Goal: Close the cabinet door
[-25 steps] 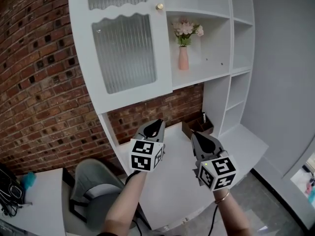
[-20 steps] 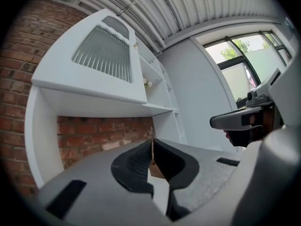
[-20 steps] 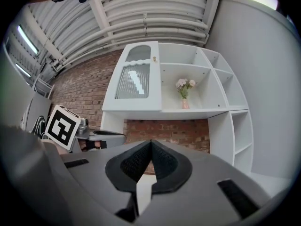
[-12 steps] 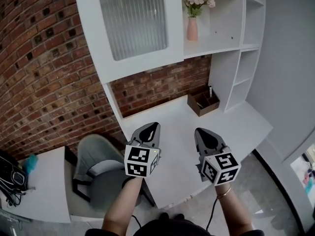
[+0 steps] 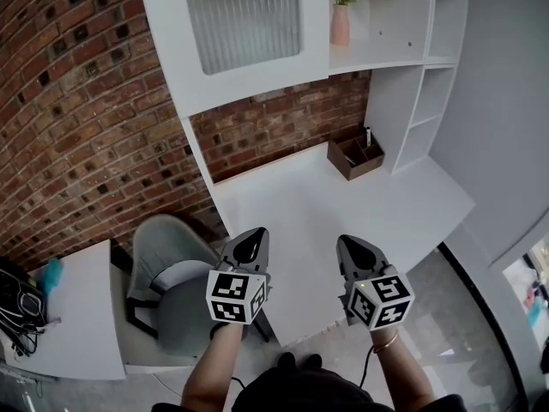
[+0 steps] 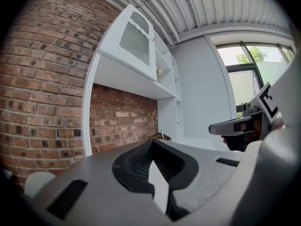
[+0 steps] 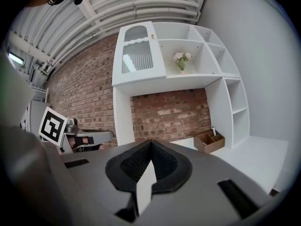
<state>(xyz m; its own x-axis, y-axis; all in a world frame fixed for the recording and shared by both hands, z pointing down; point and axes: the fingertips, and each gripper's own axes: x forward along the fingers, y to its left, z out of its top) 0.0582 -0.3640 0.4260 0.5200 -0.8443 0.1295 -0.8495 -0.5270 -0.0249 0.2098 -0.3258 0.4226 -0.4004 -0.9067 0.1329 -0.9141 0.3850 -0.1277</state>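
The white cabinet door (image 5: 244,24) with ribbed glass fills the top of the head view, above the desk. In the right gripper view the cabinet door (image 7: 138,55) lies flat against the cabinet front, its small knob at the right edge. It shows obliquely as the cabinet door (image 6: 136,39) in the left gripper view. My left gripper (image 5: 255,234) and right gripper (image 5: 350,240) hang side by side low in the head view, far below the door and touching nothing. Both are shut, with tips meeting and nothing between them, as the left gripper (image 6: 151,142) and right gripper (image 7: 150,141) close-ups show.
A pink vase of flowers (image 5: 340,24) stands on the open shelf right of the door. A wooden organizer box (image 5: 356,157) sits at the back of the white desk (image 5: 343,221). A grey chair (image 5: 167,273) stands at the left, beside a side table (image 5: 77,316).
Both grippers have dropped lower and drawn back from the cabinet. The head view has tipped down, so the door and shelf have slid toward the top edge.
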